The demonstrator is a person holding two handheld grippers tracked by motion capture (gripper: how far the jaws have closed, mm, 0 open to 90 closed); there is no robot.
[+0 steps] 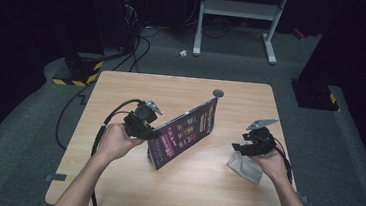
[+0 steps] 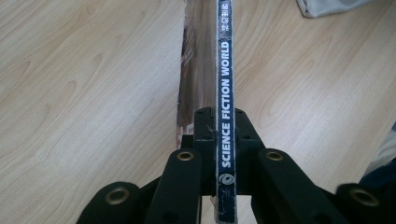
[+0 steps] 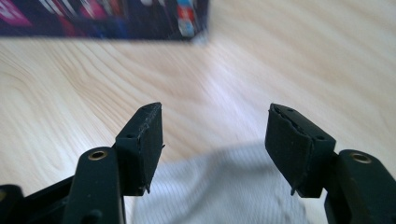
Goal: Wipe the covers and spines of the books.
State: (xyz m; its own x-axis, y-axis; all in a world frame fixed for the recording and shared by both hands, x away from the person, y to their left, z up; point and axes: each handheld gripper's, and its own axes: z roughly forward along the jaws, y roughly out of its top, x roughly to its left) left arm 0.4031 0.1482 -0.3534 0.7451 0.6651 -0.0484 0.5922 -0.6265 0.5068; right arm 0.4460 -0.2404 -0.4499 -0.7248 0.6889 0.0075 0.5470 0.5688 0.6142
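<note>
the left gripper (image 1: 145,125) is clamping the magazine (image 1: 184,131) by its spine, standing it on edge mid-table, likely so its cover can be wiped. right of the magazine, the right gripper (image 1: 247,148) is hovering with jaws apart over the cloth (image 1: 245,167).

The magazine (image 3: 105,18) is cut off at twelve o'clock in the right gripper view, its cover print blurred. The grey cloth (image 3: 224,186) runs off at six o'clock, partly behind the jaws.
</note>
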